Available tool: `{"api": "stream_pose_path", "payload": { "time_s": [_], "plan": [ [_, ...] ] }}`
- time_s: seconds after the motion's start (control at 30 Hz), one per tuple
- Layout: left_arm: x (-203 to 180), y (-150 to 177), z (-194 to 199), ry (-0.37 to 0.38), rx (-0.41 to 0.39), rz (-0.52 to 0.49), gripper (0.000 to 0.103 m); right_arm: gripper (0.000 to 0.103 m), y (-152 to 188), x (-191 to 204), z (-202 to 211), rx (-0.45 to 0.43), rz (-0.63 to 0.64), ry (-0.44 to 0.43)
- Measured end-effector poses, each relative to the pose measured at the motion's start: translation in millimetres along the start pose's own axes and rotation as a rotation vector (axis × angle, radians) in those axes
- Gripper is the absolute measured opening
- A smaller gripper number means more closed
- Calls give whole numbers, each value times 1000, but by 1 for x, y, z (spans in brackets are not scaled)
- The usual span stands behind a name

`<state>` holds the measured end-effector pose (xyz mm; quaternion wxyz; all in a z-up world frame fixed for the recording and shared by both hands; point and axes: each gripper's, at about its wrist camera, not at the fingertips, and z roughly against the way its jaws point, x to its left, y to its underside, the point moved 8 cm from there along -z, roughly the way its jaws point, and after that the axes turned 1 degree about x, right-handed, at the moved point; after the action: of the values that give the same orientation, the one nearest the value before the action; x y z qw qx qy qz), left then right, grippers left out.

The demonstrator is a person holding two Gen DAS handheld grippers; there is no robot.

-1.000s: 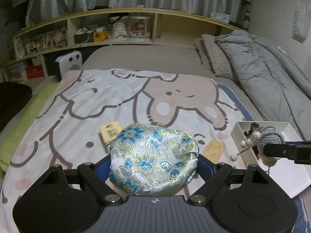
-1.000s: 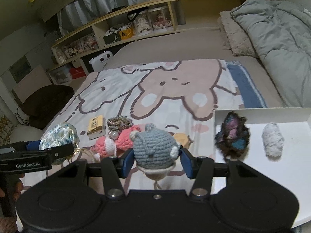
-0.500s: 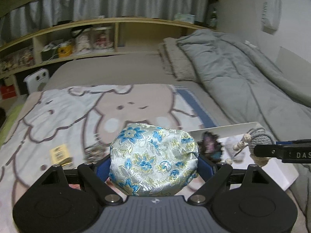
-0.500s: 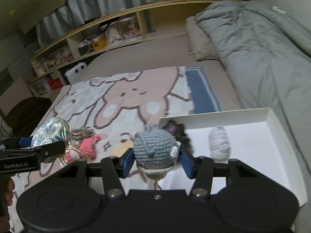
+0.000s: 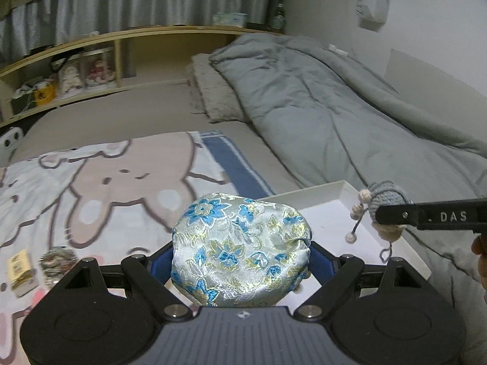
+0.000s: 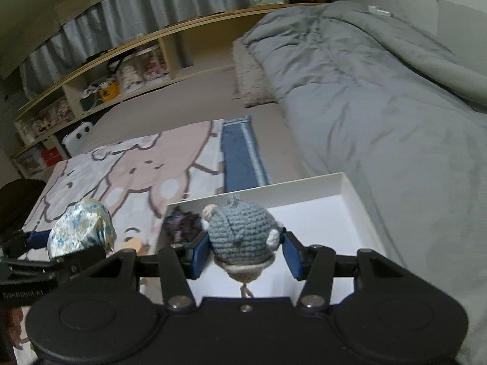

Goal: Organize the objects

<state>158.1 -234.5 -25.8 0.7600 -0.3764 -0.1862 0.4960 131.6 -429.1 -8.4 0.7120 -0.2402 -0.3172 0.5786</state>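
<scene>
Two loads, both carried rightward since a second ago, when the cartoon blanket (image 5: 100,182) filled my view; the white tray (image 6: 350,188) now lies under both claws, so dropping is my likely next step. Brocade pouch (image 5: 240,249): clenched in my left claw (image 5: 240,258), over the tray's near-left corner. Grey crochet toy (image 6: 240,234): grasped by my right claw (image 6: 243,252), above the tray's bare middle. Dark knitted piece (image 6: 179,225): already in the tray, far left.
</scene>
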Motion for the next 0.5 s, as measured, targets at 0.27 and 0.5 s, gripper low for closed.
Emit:
{"api": "stream_pose_path", "payload": {
  "time_s": [0.27,0.5],
  "plan": [
    [-39,-4,-29,48,9,-9,87,53,-3,-36,-10,1,-21,33],
    [-54,-27,-47,30,-53,-28,87,53,-11,-56,-28,1,-40,51]
  ]
}}
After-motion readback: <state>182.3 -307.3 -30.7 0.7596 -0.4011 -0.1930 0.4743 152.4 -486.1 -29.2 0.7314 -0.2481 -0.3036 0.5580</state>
